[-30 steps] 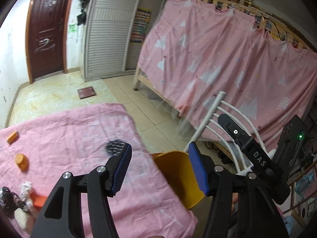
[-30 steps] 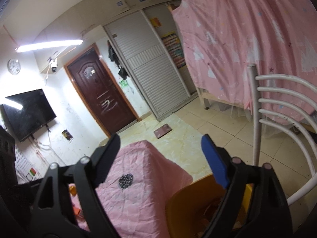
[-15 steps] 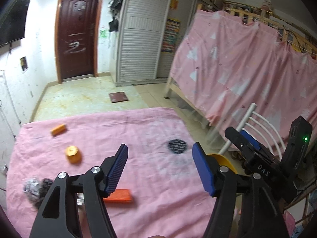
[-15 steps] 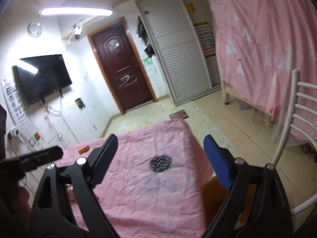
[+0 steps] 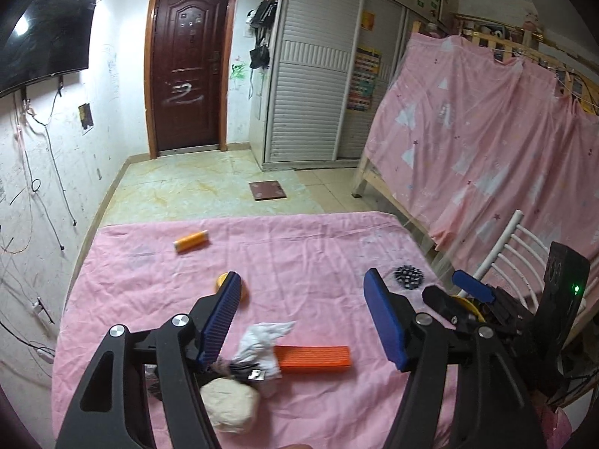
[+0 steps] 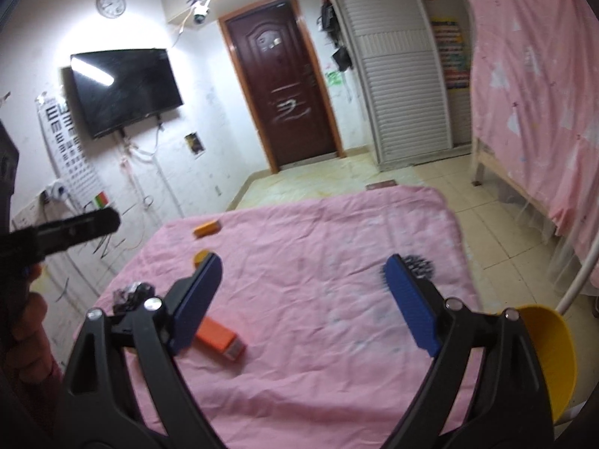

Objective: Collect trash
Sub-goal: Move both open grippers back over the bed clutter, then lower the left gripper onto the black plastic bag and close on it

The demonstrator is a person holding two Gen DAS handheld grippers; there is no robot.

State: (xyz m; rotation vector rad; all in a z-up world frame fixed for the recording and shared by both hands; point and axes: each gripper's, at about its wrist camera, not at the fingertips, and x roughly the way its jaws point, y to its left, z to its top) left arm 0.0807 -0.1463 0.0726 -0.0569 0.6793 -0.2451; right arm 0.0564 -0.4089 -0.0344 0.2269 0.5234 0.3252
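Both wrist views have swung off the bed curtain & chair and onto the pink-covered table (image 5: 307, 247), so the trash pile is back in front of the grippers; I'd judge this the approach to the next pick. Yellow bin (image 6: 550, 351) sits off the table's edge at 4 o'clock in the right view, so drop-off is close. Left gripper (image 5: 301, 318) has jaws released, just widened a bit, nothing betw. them; it hovers over the cluster at 6 o'clock: orange bar (image 5: 312, 358), white crumpled tissue (image 5: 265, 344), pale lump (image 5: 230, 406), dark wrapper bits (image 5: 239, 368) half hidden by the finger. Right gripper (image 6: 320, 303) is also released & empty, jaws just opened a little, aimed at bare cloth mid-table. Farther out at 11 o'clock in the left view: orange tube (image 5: 191, 241), then small orange cap (image 5: 224, 284), part hidden behind the left pad. Black smudge (image 5: 408, 276) at 2 o'clock looks like a stain, not trash. All pieces still uncollected.
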